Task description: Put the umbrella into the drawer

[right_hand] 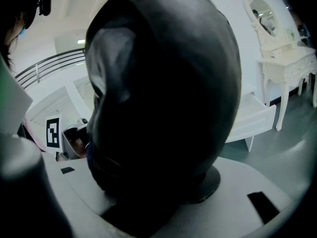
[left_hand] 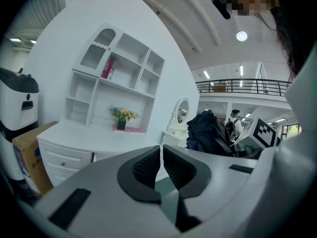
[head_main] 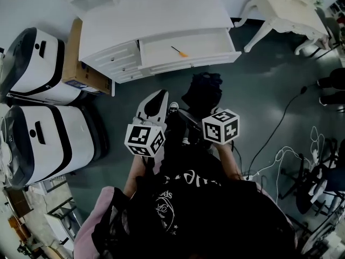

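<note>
Black folded umbrella point(head_main: 202, 93) sits clamped in your right gripper point(head_main: 195, 112); in the right gripper view its dark fabric fills nearly the whole frame, and the fingers point(right_hand: 218, 182) are closed on it low down. In the head view you hold it above the grey floor point(head_main: 269, 80), in front of the white bench point(head_main: 156, 20) and apart from it. The bench's drawer point(head_main: 194, 61) stands pulled out, and a thin tool with an orange tip point(head_main: 179, 51) lies on its white bottom. The umbrella is outside the drawer, near its front.

Your left gripper point(head_main: 156, 99) is just beside the umbrella, on its left, and holds nothing. In the left gripper view its fingers point(left_hand: 146, 170) are together, with only a sliver showing between the dark ribbed pads. A cardboard box point(head_main: 81, 63) stands against the bench's left end.
</note>
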The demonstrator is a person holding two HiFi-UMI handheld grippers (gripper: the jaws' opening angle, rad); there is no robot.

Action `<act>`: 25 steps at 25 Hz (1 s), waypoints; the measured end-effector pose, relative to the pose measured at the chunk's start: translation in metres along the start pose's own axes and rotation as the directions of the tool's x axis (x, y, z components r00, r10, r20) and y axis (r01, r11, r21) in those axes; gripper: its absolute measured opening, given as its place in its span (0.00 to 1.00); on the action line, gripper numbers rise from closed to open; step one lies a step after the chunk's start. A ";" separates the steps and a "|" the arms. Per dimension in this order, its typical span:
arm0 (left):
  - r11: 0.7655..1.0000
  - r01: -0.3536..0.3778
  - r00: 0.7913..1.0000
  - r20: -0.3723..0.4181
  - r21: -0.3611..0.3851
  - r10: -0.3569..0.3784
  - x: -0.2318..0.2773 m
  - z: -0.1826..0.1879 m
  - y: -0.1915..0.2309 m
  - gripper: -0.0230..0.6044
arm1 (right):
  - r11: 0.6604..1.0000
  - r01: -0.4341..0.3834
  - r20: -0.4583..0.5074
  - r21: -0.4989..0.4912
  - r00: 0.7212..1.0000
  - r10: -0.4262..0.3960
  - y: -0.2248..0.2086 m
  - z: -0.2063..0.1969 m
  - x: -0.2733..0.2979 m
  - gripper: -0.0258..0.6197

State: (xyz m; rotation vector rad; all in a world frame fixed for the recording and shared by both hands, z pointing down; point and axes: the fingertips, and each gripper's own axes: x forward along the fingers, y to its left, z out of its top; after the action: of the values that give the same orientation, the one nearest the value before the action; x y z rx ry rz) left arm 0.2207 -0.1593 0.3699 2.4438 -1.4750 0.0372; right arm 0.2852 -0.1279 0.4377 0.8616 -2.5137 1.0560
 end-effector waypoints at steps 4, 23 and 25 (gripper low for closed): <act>0.999 0.034 0.999 0.004 -0.004 -0.034 0.039 0.013 0.013 0.08 | 1.000 0.030 -0.001 0.001 1.000 -0.030 -0.024 0.029 0.014 0.47; 0.995 0.102 0.995 0.002 -0.021 -0.102 0.165 0.066 0.124 0.08 | 0.994 0.104 -0.030 0.028 0.994 -0.104 -0.089 0.149 0.115 0.47; 0.994 0.109 0.994 0.004 -0.025 -0.109 0.177 0.070 0.132 0.08 | 0.994 0.107 -0.035 0.032 0.994 -0.106 -0.094 0.157 0.123 0.47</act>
State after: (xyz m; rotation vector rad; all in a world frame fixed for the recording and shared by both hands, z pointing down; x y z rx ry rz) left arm 0.1814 -0.3873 0.3631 2.5006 -1.3320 -0.0079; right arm 0.2432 -0.3447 0.4376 0.9683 -2.4004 1.0719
